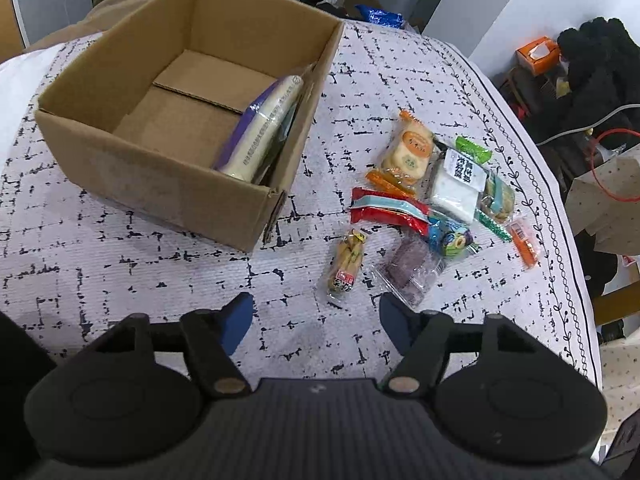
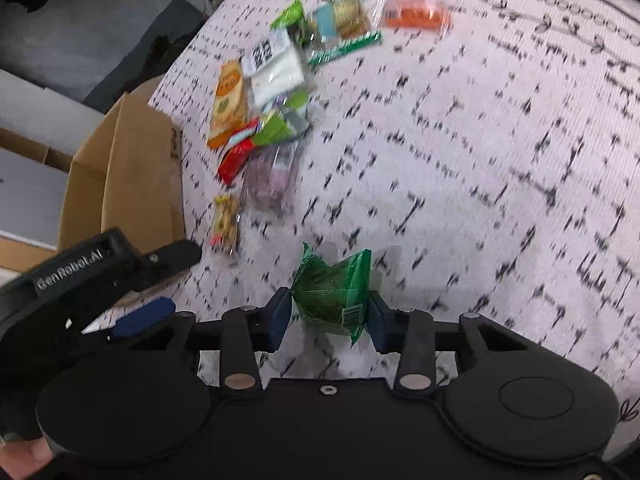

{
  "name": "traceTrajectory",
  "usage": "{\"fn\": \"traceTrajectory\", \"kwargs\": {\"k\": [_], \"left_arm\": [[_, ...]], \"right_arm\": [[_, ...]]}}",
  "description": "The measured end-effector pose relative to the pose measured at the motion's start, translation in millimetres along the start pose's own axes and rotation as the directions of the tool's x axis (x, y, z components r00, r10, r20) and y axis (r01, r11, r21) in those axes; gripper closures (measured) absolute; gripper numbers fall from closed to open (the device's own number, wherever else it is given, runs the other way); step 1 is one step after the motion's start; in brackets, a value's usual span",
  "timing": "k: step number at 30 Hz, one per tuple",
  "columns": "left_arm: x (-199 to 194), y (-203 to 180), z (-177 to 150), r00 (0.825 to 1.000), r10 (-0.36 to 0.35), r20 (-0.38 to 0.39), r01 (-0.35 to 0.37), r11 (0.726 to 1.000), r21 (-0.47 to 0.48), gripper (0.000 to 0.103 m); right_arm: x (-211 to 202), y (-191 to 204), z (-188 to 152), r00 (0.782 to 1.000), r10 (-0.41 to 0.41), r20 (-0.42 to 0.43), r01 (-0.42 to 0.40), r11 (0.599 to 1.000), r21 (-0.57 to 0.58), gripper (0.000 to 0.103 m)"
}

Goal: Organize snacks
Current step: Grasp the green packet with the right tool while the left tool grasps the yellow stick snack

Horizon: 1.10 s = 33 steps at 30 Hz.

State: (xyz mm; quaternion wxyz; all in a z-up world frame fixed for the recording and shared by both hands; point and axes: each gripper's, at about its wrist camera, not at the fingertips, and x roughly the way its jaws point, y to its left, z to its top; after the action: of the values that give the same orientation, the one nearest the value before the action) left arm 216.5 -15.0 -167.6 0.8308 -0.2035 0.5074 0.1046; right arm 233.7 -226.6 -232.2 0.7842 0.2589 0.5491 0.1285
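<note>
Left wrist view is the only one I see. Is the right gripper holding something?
Observer: Yes, the right gripper is shut on a green packet.
Operator: Where is that packet?
Observer: Over the tablecloth, apart from the snack pile.
Operator: Does that view show my left gripper?
Observer: Yes, the left gripper shows at the left, beside the cardboard box.

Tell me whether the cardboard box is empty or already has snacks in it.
Not empty. The cardboard box holds a purple-and-cream packet leaning against its right wall; the rest of its floor is bare.
</note>
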Motion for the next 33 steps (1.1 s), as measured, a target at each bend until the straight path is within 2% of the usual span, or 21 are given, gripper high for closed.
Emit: {"fn": "traceTrajectory", "kwargs": {"k": [11,15,20,22,25,27,33], "left_arm": [[25,-6,6,1.0,0.024,0.0,-0.024,0.999,0.031,0.039],[35,-12,3,0.999,0.035,-0.003,-0.035,0.998,0.055,0.046],[41,-21,3,0.998,0.054,0.027,-0.057,0.994,0.095,0.048],[45,-23,4,0.998,0.061,0.022,-0.063,0.993,0.102,0.051],[48,-26,3,0.997,0.081,0.019,-0.083,0.991,0.107,0.062],[50,-26,2,0.998,0.068,0.009,-0.068,0.992,0.106,0.075],[45,-30,-1,0.998,0.065,0.024,-0.068,0.989,0.133,0.078]], "right_arm": [[10,4,18,0.999,-0.018,0.041,0.017,1.0,0.016,0.063],[12,2,20,0.999,-0.013,0.041,0.013,1.0,0.021,0.063],[13,3,22,0.999,-0.011,0.044,0.01,1.0,0.017,0.063],[13,3,22,0.999,-0.009,0.047,0.009,1.0,0.011,0.063],[13,5,23,0.998,-0.008,0.056,0.008,1.0,-0.002,0.064],[10,6,22,0.997,-0.014,0.071,0.015,1.0,-0.011,0.064],[-3,8,24,0.993,0.002,0.116,0.001,1.0,-0.02,0.064]]}}
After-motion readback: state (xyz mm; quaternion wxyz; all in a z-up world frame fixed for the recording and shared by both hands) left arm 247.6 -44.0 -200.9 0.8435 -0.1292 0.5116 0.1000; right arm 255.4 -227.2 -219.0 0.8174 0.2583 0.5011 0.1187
